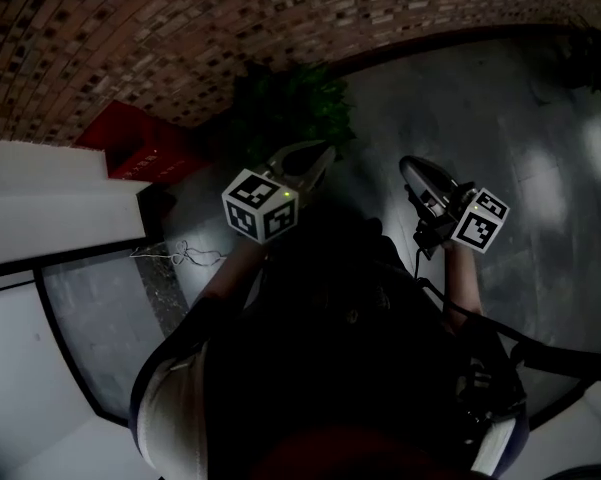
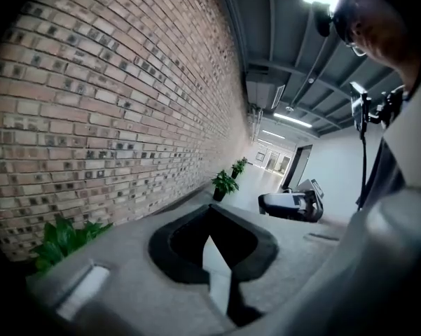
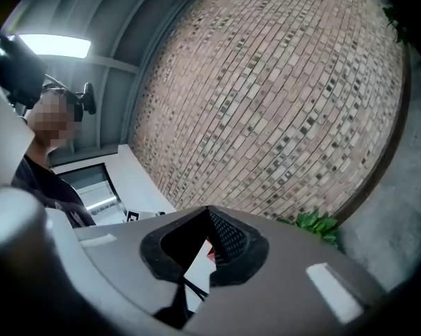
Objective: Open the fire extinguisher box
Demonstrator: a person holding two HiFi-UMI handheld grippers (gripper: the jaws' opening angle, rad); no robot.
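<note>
Fire extinguisher box: red, far left, low against the brick wall — well apart from both tools.
Left gripper: clenched, empty, near the plant.
Right gripper: jaws together — nothing held.

Head view steeply down from above; gripper views out over own jaws; all share brick wall.

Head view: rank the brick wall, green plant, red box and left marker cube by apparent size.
1. brick wall, by far.
2-3. green plant and red box look alike; not ranked.
4. left marker cube, smallest despite being nearest the camera.
</note>
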